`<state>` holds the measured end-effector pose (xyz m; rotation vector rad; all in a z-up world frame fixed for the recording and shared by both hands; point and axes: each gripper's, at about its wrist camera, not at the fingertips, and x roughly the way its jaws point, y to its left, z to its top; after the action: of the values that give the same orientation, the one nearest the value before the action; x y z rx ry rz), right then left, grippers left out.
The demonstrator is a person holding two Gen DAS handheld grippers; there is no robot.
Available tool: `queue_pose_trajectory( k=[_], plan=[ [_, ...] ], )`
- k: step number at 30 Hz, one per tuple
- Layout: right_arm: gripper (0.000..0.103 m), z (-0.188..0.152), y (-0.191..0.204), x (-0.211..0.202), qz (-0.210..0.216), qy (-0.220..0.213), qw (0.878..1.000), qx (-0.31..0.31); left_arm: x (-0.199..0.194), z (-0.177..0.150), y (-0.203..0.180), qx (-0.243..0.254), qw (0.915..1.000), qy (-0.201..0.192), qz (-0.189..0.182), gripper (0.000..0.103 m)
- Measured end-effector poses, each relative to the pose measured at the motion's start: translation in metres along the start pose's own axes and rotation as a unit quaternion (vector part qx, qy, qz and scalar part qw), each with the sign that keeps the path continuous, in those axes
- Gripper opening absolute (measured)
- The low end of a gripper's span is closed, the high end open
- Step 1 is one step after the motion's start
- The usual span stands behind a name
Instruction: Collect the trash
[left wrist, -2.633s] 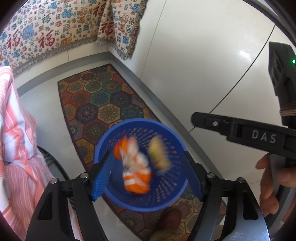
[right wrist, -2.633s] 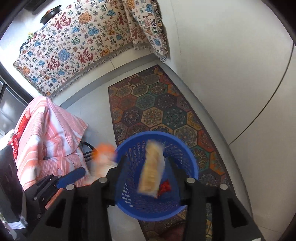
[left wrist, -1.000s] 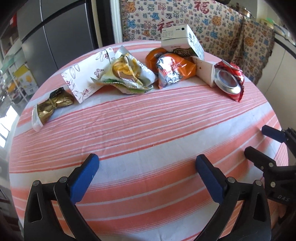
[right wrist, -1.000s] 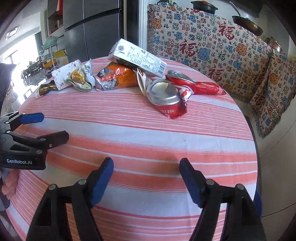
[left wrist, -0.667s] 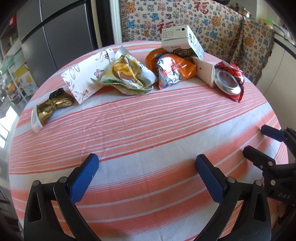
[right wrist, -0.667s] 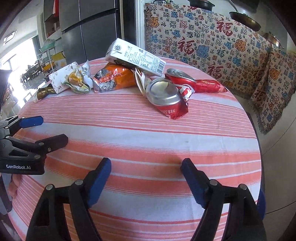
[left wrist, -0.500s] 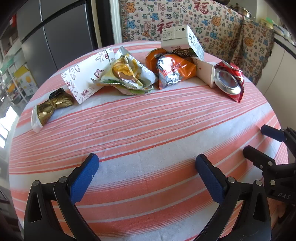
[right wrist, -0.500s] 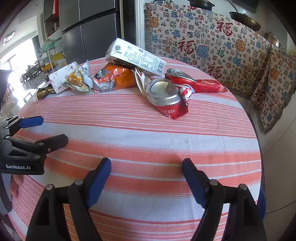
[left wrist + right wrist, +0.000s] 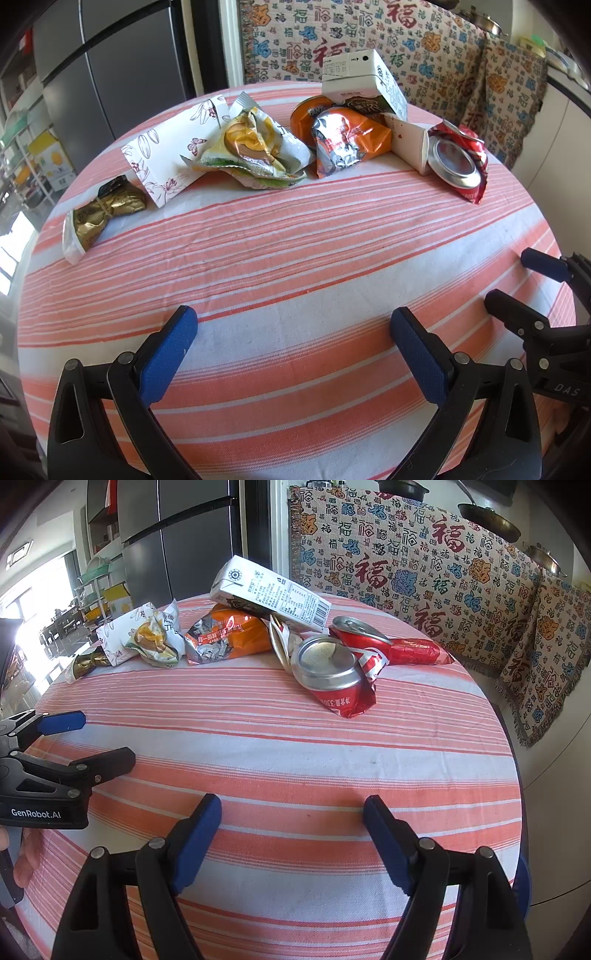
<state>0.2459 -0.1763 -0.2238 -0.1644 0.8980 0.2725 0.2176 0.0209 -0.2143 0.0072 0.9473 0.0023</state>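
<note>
Crumpled trash (image 9: 258, 147) lies well beyond both grippers' spread fingers (image 9: 166, 350).

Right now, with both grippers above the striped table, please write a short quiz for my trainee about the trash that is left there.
1. True or false: the white carton lies flat on the cloth with no other trash under it.
2. Which piece lies nearest the right gripper? A) gold wrapper B) crushed red can C) floral paper bag
3. Fill in: the jaws of the left gripper are ____ and hold nothing.

Key: 1. False, it rests on the orange snack bag. 2. B. 3. Open.
</note>
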Motion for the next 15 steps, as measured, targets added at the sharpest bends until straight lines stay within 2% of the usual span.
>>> queue_pose_trajectory(
  k=[15],
  plan=[
    [0.082,0.0011,-0.0012,0.0004,0.000,0.001,1.000,0.000,-0.0003,-0.0009,-0.0003,-0.001,1.0000,0.000,0.001,0.103]
  ],
)
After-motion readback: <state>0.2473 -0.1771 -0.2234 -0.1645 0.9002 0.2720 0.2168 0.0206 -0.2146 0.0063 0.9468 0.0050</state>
